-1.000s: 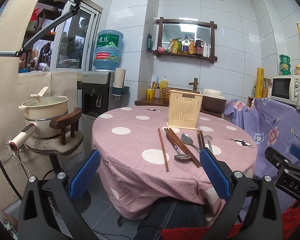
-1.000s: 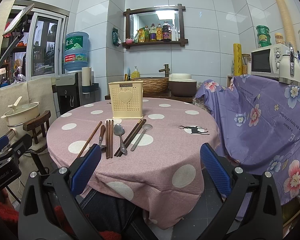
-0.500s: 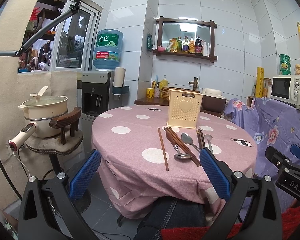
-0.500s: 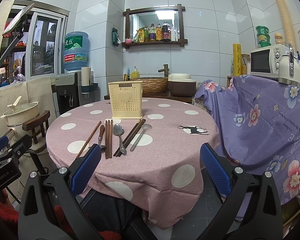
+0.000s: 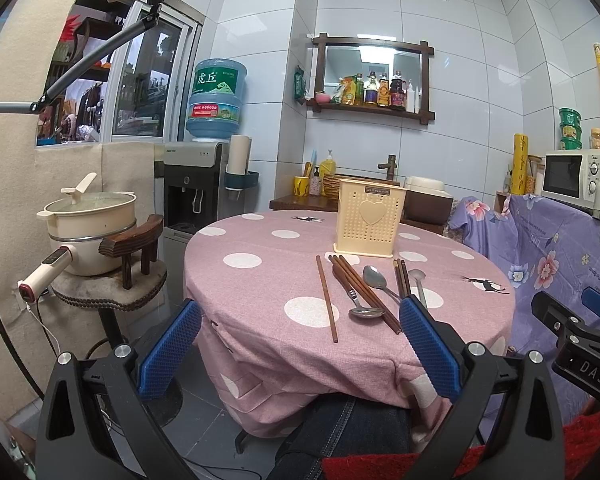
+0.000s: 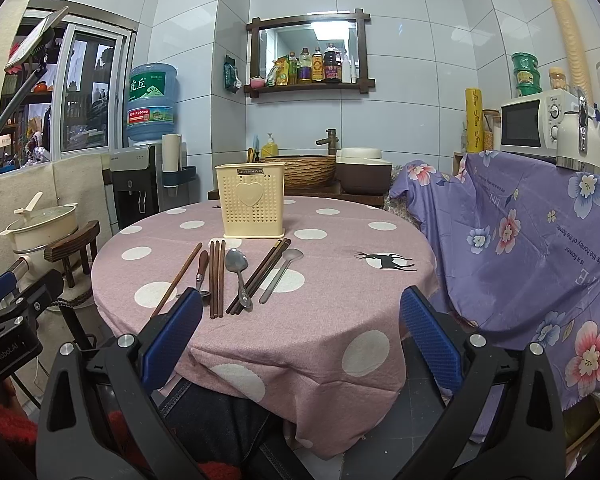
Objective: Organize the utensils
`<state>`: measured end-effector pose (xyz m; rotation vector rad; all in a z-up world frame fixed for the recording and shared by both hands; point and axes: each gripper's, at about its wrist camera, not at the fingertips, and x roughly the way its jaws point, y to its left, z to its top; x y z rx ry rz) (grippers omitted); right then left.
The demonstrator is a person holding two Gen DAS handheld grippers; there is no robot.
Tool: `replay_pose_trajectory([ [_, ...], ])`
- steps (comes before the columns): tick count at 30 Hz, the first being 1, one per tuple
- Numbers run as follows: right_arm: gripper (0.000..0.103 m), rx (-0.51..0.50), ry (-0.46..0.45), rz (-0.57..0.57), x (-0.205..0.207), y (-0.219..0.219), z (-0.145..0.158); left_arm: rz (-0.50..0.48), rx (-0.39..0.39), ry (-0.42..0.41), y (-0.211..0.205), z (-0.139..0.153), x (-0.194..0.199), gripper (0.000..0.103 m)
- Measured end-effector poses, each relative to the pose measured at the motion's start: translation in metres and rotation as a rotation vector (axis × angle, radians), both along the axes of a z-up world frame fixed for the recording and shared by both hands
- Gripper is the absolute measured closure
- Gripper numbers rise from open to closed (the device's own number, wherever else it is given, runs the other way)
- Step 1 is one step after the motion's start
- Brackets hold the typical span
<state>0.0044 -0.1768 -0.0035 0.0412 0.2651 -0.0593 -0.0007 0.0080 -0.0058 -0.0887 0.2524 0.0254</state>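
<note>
A cream perforated utensil holder (image 5: 369, 223) (image 6: 251, 205) with a heart stands upright on the round pink polka-dot table (image 5: 260, 280) (image 6: 340, 280). In front of it lie several brown chopsticks (image 5: 326, 298) (image 6: 216, 278), a steel spoon (image 6: 238, 270) (image 5: 376, 279), a wood-handled spoon (image 5: 358, 304) (image 6: 201, 276) and a pale spoon (image 6: 282, 274) (image 5: 418, 280). My left gripper (image 5: 300, 350) and right gripper (image 6: 300, 332) are both open and empty, held low at the table's near edge, short of the utensils.
A purple floral cloth (image 6: 520, 240) covers furniture at the right, with a microwave (image 6: 534, 124) on it. A pot (image 5: 88, 220) on a stand and a water dispenser (image 5: 196, 184) are at the left. A sink counter (image 6: 300, 184) stands behind the table.
Both views have shifted very slightly. The utensils and the holder have not moved, and both grippers stay open.
</note>
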Motion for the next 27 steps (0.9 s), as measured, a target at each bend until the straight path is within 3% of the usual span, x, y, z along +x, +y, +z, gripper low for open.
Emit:
replay_pose_trajectory([
  [27,0.005,0.000,0.003,0.000,0.0008,-0.0002,-0.0017,-0.002,0.002,0.004,0.0032,-0.0027,0.0006,0.005],
])
